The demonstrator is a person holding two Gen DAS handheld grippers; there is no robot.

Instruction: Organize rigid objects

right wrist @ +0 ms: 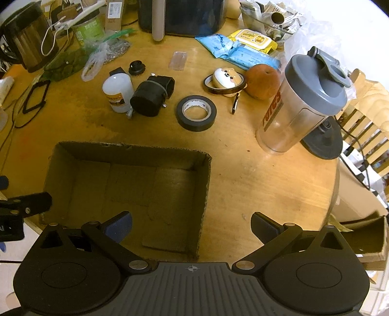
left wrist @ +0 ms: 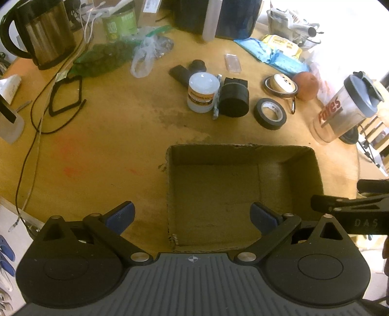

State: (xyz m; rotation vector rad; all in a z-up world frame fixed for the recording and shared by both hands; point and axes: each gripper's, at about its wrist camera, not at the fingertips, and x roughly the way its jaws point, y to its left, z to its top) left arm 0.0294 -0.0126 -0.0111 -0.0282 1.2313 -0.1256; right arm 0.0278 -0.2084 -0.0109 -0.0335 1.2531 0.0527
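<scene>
An open cardboard box (left wrist: 243, 150) (right wrist: 131, 150) sits on the wooden table with nothing in it. Beyond it lie a white jar (left wrist: 203, 93) (right wrist: 118, 90), a black cylinder (left wrist: 234, 98) (right wrist: 149, 96), a black tape roll (left wrist: 269, 113) (right wrist: 196, 113), a thin brown tape ring (left wrist: 280, 83) (right wrist: 225, 81) around a dog-faced case, and an orange fruit (left wrist: 306, 85) (right wrist: 262, 81). My left gripper (left wrist: 192, 216) hovers open over the box's near left wall. My right gripper (right wrist: 192, 226) hovers open over the box's near right corner. Neither holds anything.
A clear shaker bottle with a grey lid (left wrist: 347, 109) (right wrist: 301, 104) stands right of the box. A steel kettle (left wrist: 41, 31) (right wrist: 26, 39), green can (left wrist: 119, 23), plastic bags, cables (left wrist: 31, 136) and blue wipe packs (right wrist: 240, 52) crowd the far side. The table edge (right wrist: 333, 189) curves at right.
</scene>
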